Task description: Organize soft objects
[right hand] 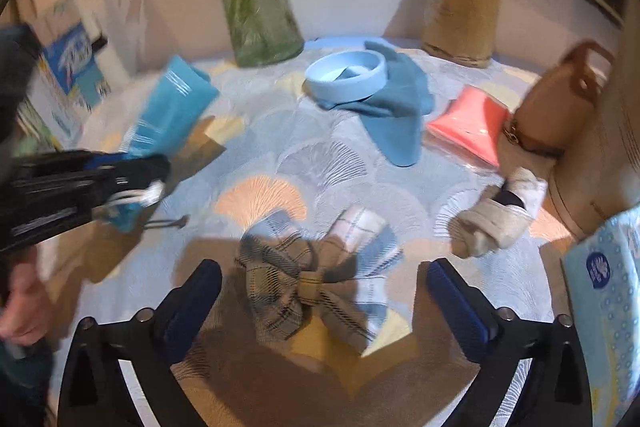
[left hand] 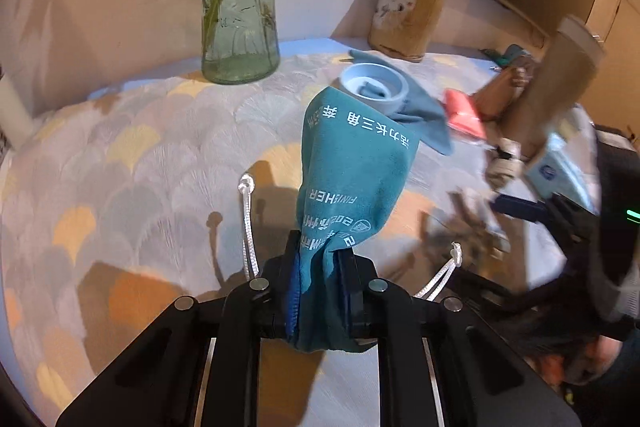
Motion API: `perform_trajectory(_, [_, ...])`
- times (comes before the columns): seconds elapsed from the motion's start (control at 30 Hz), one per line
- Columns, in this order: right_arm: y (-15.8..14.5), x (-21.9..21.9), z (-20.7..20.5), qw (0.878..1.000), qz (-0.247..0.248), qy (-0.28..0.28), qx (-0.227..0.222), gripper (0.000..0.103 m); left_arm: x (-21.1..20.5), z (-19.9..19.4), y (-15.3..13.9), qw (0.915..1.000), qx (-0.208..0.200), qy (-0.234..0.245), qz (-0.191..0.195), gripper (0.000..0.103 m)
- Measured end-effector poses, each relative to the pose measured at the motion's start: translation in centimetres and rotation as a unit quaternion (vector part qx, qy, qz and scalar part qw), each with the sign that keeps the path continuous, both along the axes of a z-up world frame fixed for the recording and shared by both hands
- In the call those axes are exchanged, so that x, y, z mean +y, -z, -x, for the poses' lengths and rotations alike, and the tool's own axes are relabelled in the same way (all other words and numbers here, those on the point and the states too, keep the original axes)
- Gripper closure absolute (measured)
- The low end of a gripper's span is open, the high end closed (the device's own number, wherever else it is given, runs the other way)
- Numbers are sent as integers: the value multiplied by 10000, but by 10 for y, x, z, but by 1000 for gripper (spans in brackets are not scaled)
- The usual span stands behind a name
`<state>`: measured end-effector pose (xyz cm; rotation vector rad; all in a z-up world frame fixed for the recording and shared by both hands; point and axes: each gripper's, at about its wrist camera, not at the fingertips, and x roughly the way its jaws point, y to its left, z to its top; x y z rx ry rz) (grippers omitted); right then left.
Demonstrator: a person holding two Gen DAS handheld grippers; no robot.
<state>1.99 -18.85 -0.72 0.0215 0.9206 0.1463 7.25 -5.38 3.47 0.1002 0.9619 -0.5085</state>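
Teal drawstring pouch (left hand: 352, 163): soft, light, limp, pinched at its bunched end in left gripper (left hand: 318, 291), hanging over tablecloth (left hand: 120, 155) middle. Best held at gathered fabric, not cords. Plaid bow (right hand: 308, 283) lying near front edge between wide-spread right gripper (right hand: 320, 291), untouched.

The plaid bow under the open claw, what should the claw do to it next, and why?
Probably lower the right gripper a little and close it on the plaid bow. Its jaws stand wide open on either side of the bow, which lies loose on the tablecloth, not yet touched. The left gripper is already shut on the teal pouch, so the bow falls to the right one.
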Motion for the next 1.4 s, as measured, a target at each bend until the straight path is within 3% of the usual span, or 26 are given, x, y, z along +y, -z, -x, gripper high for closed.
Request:
perform_trajectory(0.03, [1,3,-1,9999,133,22,11,0,0,10,-3,10000,-15,6,53,90])
perform_trajectory(0.1, [0,7,-1,9996,288,49,-29,13,1,24,-9,10000,-79,-26,35,90])
perform_trajectory(0.17, [-3,7,2,9995,280,42,-150,45,5,34,-14,9999,-117,-101,54,90])
perform_trajectory(0.23, [-4,9,8,9992,287,-48,-274,64,9,47,-21,9996,-224,-167,99,90])
perform_trajectory(0.33, [-7,15,19,9981,476,-81,-391,65,13,63,-31,9992,-321,-181,151,90])
perform_trajectory(0.47, [-20,10,40,9982,82,-193,-565,65,11,80,-47,9985,-480,-190,164,90])
perform_trajectory(0.67, [-76,-23,77,9932,31,-1,-1167,65,-31,93,-87,9948,-885,170,480,90])
perform_trajectory(0.83, [-125,-83,107,9838,-183,518,-1706,65,-93,98,-106,9912,-1000,668,549,90])
perform_trajectory(1.07, [-165,-177,143,9665,-78,1423,-2135,65,-213,95,-124,9813,-967,1515,693,90])
perform_trajectory(1.17, [-174,-230,146,9576,-99,1926,-2138,65,-262,91,-123,9775,-997,1738,660,90])
perform_trajectory(1.3, [-170,-304,137,9475,-526,2541,-1867,65,-311,79,-112,9760,-810,1894,710,90])
perform_trajectory(1.4, [-162,-344,125,9419,-883,2770,-1684,65,-344,69,-99,9778,-777,1876,526,90])
